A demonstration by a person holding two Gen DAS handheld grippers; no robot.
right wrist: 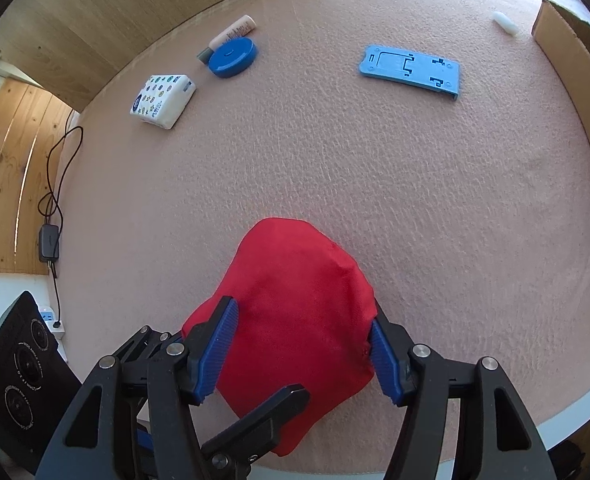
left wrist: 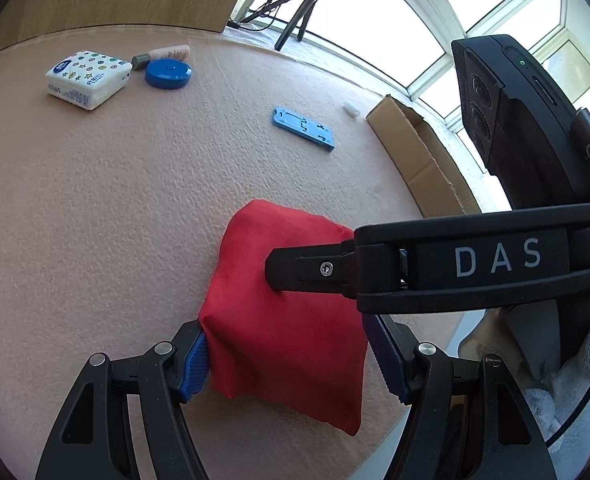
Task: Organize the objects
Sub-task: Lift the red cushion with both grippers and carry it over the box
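Observation:
A red fabric bag (left wrist: 287, 364) (right wrist: 295, 276) lies near the front edge of the pink textured mat (left wrist: 115, 208) (right wrist: 355, 168). My left gripper (left wrist: 285, 328) holds it from the near side, its blue pads pressed against the bag's left and right edges. My right gripper (right wrist: 302, 312) comes down steeply on the same bag, with the left pad set into the fabric and the right pad against its edge. One right finger (left wrist: 291, 270) crosses the bag's top in the left wrist view. A left finger (right wrist: 279, 404) shows low in the right wrist view.
At the far left are a tissue pack (left wrist: 89, 78) (right wrist: 163, 100), a blue round case (left wrist: 168, 73) (right wrist: 233, 57) and a tube (left wrist: 163, 56) (right wrist: 233, 34). A blue flat plate (left wrist: 303, 127) (right wrist: 411, 71), a small white piece (right wrist: 505, 23) and a cardboard box (left wrist: 419, 152) (right wrist: 571, 68) lie right.

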